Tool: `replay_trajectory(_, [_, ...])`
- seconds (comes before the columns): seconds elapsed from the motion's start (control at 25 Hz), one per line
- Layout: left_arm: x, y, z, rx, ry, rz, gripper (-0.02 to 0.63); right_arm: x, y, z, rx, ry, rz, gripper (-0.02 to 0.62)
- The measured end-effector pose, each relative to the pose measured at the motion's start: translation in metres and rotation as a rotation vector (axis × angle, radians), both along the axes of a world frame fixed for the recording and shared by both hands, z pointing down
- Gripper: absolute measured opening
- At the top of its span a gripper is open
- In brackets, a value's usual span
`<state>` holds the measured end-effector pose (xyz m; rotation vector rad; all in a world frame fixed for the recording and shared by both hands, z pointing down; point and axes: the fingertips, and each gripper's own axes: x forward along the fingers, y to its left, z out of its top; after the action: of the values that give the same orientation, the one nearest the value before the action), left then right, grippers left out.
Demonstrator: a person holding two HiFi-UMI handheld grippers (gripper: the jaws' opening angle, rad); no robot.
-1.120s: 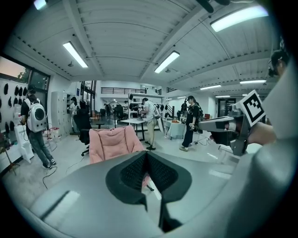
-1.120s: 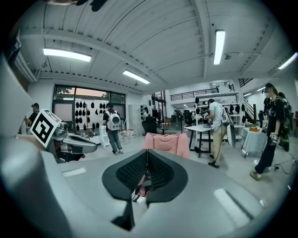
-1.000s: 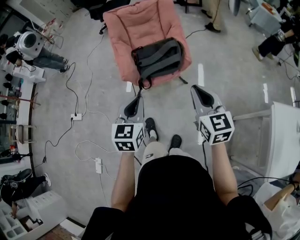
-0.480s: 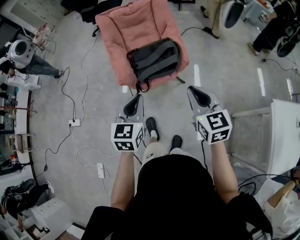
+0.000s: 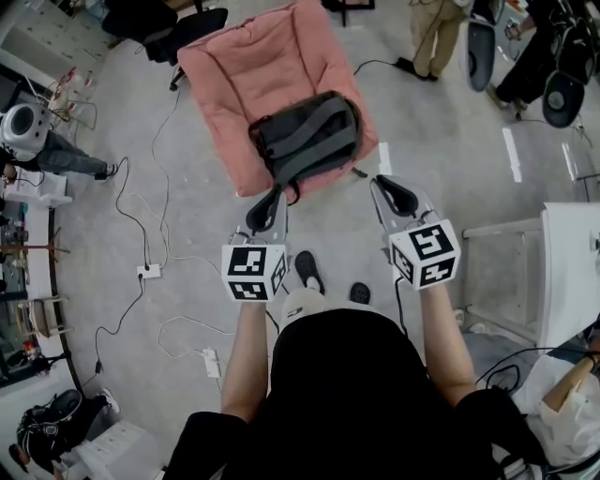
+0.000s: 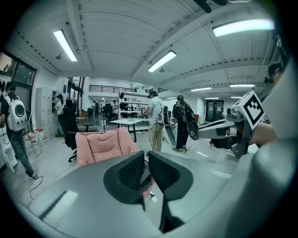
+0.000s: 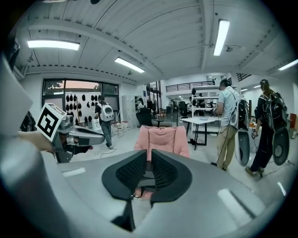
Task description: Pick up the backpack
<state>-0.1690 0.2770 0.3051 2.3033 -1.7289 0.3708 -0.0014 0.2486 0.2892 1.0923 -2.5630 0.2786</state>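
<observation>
A dark grey backpack (image 5: 305, 136) lies on the seat of a pink armchair (image 5: 272, 66), its carry loop hanging over the front edge. My left gripper (image 5: 267, 208) points at the chair's front edge, just short of the loop. Its jaws are opening, a narrow gap between them and nothing in it (image 6: 145, 155). My right gripper (image 5: 394, 192) hovers to the right of the chair's front corner, shut and empty (image 7: 149, 155). In the right gripper view a strip of the backpack (image 7: 145, 182) shows past the jaws, with the armchair (image 7: 160, 139) behind.
Cables (image 5: 141, 187) and a power strip (image 5: 148, 272) lie on the floor at left. A white table (image 5: 567, 272) stands at right. People (image 5: 431, 28) stand behind the chair at upper right, and a black office chair (image 5: 159, 19) at upper left.
Both grippers have moved forward toward the armchair. The chair and backpack now sit closer, with the left gripper's tip near the seat's front edge.
</observation>
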Motion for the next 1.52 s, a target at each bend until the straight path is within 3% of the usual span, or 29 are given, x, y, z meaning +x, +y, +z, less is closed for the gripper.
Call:
replay_trajectory(0.32, [-0.038,-0.046,0.001,-0.005,0.016,0.067,0.062,-0.033,-0.039,-0.001,-0.012,0.021,0.068,0.028])
replay_trajectory(0.76, [-0.098,-0.092,0.007,-0.013,0.013,0.160,0.093,-0.090,-0.078,0.010,-0.043,0.027,0.149,0.104])
replay_trajectory(1.52, [-0.110,-0.113,0.053,-0.119,0.026,0.212,0.134,-0.100,-0.106,0.063,-0.181,0.041,0.206,0.149])
